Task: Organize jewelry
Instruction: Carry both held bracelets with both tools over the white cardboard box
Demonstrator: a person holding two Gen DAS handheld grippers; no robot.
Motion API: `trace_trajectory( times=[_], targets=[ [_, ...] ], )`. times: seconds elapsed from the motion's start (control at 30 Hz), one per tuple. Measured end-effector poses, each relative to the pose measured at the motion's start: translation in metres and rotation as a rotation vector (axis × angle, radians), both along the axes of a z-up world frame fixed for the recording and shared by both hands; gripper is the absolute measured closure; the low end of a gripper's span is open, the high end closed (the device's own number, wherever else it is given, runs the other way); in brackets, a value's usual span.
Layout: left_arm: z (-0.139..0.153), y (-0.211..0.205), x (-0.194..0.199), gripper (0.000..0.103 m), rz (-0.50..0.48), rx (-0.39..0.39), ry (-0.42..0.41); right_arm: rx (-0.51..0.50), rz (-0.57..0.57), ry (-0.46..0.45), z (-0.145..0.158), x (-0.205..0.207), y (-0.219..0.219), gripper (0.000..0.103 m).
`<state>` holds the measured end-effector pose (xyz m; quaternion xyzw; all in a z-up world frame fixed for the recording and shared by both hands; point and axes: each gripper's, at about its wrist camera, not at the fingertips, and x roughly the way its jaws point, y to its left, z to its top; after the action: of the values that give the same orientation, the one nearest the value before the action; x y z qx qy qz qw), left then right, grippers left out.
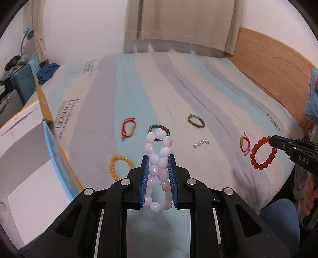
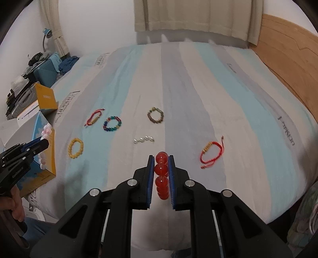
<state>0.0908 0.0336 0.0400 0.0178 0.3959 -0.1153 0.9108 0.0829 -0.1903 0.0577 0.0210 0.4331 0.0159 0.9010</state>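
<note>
My left gripper [image 1: 158, 158] is shut on a pink-and-white bead bracelet [image 1: 158, 170], held above the striped bed; it also shows at the left in the right wrist view, left gripper [image 2: 44, 143]. My right gripper [image 2: 161, 158] is shut on a red bead bracelet [image 2: 162, 174], which hangs as a ring, red bead bracelet [image 1: 263, 152], from the right gripper [image 1: 273, 141] at the right of the left wrist view. On the bed lie a yellow bracelet [image 2: 75, 147], a multicoloured bracelet [image 2: 112, 123], an olive bracelet [image 2: 155, 115], two red cord bracelets [image 2: 94, 117] [image 2: 211, 151] and small pearl pieces [image 2: 144, 139].
A yellow-and-blue box [image 2: 46, 156] and white boxes [image 1: 21, 158] stand at the bed's left edge. A wooden headboard [image 2: 288, 51] runs along the right. Curtains [image 2: 194, 17] hang behind. A person's hand [image 2: 12, 204] and a denim-clad leg [image 1: 278, 220] are near the front edge.
</note>
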Motion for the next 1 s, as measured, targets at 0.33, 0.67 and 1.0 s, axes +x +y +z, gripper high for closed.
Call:
trace_trajectory(
  times=[0.33,0.67,1.0],
  targets=[
    [0.015,0.037,-0.002,0.084,0.050,-0.031,-0.006,0.021,0.086,-0.026,0.031,0.021,0.043,0.090],
    [0.034,0.078,-0.008,0.084,0.130,-0.061,-0.041,0.006,0.178,-0.069,0.058,0.040,0.101,0.090],
    [0.040,0.125,-0.018,0.084,0.226,-0.075,-0.054,0.004,0.281,-0.108,0.074,0.051,0.165,0.090]
  ],
)
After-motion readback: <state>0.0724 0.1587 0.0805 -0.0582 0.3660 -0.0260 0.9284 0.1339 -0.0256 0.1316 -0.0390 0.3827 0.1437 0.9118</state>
